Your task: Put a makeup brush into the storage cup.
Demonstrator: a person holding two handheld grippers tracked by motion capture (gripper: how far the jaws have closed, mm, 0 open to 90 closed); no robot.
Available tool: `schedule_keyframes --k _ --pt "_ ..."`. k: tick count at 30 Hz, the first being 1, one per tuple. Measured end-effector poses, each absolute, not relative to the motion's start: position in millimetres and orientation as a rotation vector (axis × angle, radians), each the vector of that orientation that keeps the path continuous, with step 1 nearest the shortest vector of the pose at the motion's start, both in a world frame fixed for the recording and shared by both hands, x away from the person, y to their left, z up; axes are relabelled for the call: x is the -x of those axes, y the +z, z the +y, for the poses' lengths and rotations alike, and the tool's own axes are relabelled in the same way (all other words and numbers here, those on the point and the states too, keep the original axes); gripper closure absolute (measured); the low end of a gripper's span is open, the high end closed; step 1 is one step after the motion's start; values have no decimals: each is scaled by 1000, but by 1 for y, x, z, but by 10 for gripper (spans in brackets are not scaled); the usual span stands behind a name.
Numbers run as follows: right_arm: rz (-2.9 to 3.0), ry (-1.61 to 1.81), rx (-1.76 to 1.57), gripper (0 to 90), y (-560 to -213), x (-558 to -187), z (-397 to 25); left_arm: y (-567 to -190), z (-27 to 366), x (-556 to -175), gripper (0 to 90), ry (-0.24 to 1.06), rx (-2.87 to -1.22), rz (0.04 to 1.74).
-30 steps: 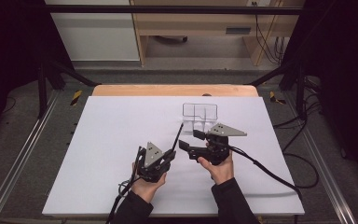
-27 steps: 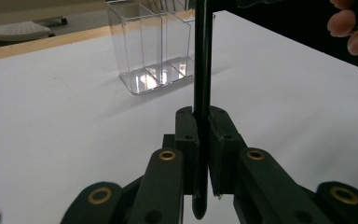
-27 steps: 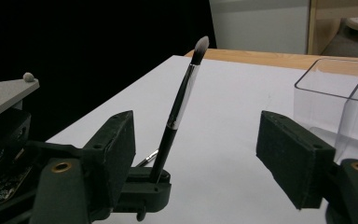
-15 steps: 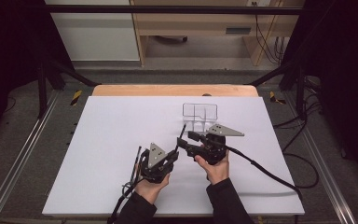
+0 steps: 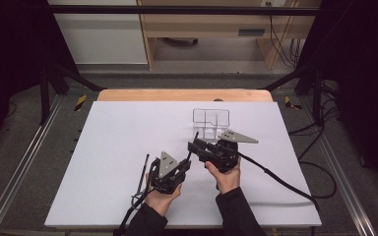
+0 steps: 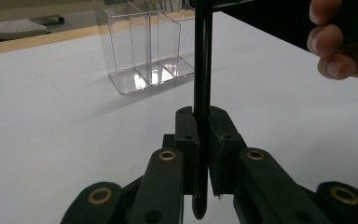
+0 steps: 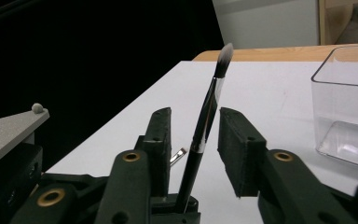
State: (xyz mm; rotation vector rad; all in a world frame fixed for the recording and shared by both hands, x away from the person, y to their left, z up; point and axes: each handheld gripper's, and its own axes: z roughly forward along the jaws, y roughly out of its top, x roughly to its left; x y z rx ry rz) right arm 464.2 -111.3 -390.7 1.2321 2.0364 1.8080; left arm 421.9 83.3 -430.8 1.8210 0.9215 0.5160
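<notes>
While my left gripper is pinching the brush by its handle above the table, my right gripper is hanging spread around its ferrule, jaws apart, with the clear box just beyond.

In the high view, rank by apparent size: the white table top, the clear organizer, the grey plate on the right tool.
1. White table top, by far the largest.
2. Clear organizer.
3. Grey plate on the right tool. It looks close to the organizer in length, so their order is unsure.
</notes>
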Motion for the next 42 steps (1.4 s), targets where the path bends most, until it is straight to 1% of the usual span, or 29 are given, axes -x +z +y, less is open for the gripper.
schedule_keyframes --k 13,23,26,28,33,36,42 --pt "2036 1840 -1258 817 -391 -465 -111 -429 82 -420 830 510 -1811 916" --pt "2047 1875 -1230 840 -389 -463 -111 -426 82 -420 821 499 -1822 902" --pt "2041 1877 -1215 841 -388 -462 -112 -423 85 -421 764 489 -1832 889" --pt "2039 1868 -1215 841 -386 -463 -114 -420 88 -421 705 488 -1839 869" --pt "2018 1866 -1201 841 -382 -463 -117 -411 98 -420 605 517 -1855 841" --pt "2006 1861 -1196 841 -380 -463 -119 -405 104 -420 527 531 -1863 817" --pt "1997 1848 -1184 841 -378 -463 -122 -399 119 -422 420 521 -1861 780"
